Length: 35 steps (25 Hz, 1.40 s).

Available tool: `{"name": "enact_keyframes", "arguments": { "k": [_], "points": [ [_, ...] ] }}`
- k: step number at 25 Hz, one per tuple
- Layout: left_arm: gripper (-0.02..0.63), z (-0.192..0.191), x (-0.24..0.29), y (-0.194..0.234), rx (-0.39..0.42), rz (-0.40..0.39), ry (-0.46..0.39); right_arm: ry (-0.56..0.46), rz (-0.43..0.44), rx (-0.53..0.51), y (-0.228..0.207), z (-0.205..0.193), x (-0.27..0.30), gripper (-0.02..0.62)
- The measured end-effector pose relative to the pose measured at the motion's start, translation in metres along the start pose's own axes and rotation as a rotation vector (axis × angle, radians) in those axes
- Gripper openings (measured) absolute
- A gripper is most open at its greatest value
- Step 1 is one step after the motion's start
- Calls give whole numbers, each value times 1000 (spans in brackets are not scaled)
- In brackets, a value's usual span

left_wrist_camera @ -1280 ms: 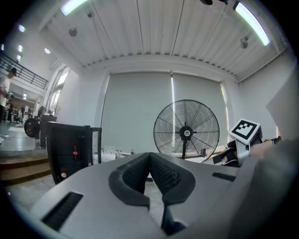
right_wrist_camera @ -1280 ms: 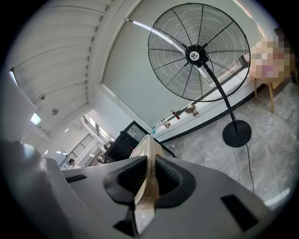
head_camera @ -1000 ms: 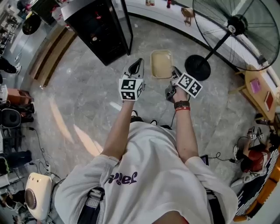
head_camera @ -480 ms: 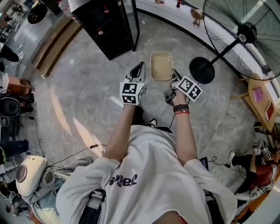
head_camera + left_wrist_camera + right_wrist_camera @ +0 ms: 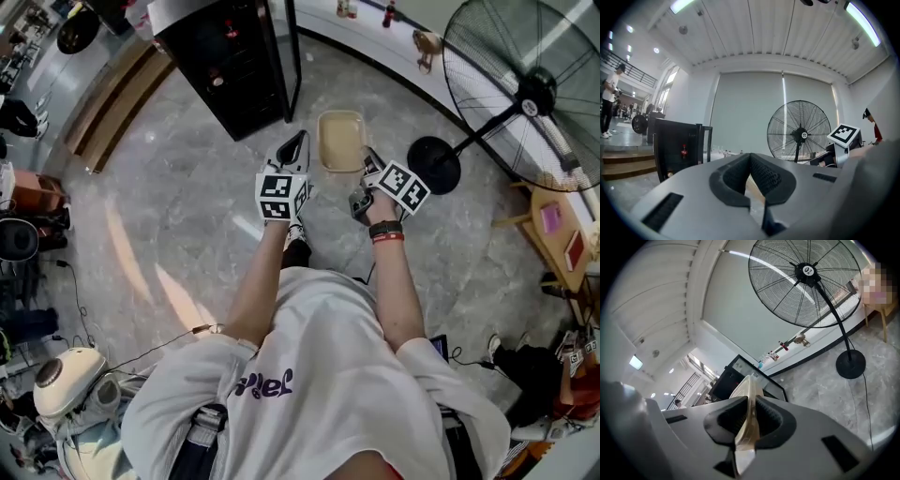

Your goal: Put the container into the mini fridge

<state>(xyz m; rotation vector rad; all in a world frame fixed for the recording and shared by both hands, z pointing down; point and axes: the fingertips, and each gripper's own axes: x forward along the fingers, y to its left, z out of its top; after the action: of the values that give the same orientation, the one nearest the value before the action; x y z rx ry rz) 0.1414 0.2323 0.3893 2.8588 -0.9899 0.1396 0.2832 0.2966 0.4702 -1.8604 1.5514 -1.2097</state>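
The container [image 5: 341, 141] is a shallow beige tray held out over the marble floor, its near right edge pinched in my right gripper [image 5: 368, 161]. In the right gripper view its rim [image 5: 749, 413] stands edge-on between the pads, and my right gripper [image 5: 749, 427] is shut on it. My left gripper [image 5: 296, 141] is level with the tray's left edge, jaws shut and holding nothing; the left gripper view shows its tips [image 5: 750, 157] closed together. The black mini fridge [image 5: 234, 66] stands ahead to the left with its door [image 5: 286, 52] open.
A big pedestal fan [image 5: 525, 94] stands to the right, its round base [image 5: 433, 165] just beyond my right gripper. A wooden stool [image 5: 553, 211] sits farther right, low wooden steps [image 5: 112, 103] at the left, and a white scooter [image 5: 66, 394] behind me.
The person has stepped forward, so the fridge and fan sit a little nearer. Both grippers keep their pose, and the tray stays in the right one.
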Motion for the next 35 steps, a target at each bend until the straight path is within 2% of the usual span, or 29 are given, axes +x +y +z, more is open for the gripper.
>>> {"name": "enact_keyframes", "arguments": {
  "k": [11,25,35],
  "points": [
    [20,42,59,89,4,7,-37,3,12,25,48,31,97,63],
    [20,47,116,204,-14,10,-26,21,1,39,95,28,216,63],
    [20,39,123,279,-56,60,-15,53,21,42,134,13,284,61]
  ]
}}
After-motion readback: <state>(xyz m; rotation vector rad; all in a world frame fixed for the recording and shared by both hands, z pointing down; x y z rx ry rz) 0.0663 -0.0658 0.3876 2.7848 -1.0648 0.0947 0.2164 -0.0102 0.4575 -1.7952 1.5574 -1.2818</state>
